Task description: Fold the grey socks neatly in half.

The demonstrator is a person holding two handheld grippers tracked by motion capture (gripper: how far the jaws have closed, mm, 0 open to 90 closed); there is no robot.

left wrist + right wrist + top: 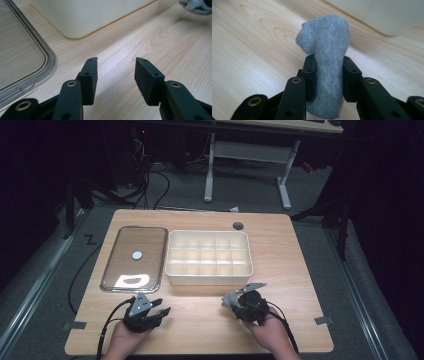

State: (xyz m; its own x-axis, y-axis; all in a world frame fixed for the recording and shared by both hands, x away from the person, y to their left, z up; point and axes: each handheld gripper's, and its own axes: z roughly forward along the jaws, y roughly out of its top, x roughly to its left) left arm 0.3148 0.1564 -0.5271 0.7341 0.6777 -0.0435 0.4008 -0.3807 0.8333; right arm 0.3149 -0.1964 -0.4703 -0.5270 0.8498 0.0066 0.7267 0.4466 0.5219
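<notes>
On the desk (280,250), at the near edge, the person's right gripper (329,72) sits at about five o'clock, its jaws clamped on a rolled grey sock (325,50) that pokes out past the pads. The left gripper (116,75), at seven o'clock, has its jaws apart with nothing between them. A cream divided box (209,276) lies at centre, a clear lid (111,270) at its nine o'clock.

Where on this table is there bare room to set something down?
Bare wood lies between the left gripper and right gripper, fronting the divided box; also right of it. The clear lid and box crowd the middle.
</notes>
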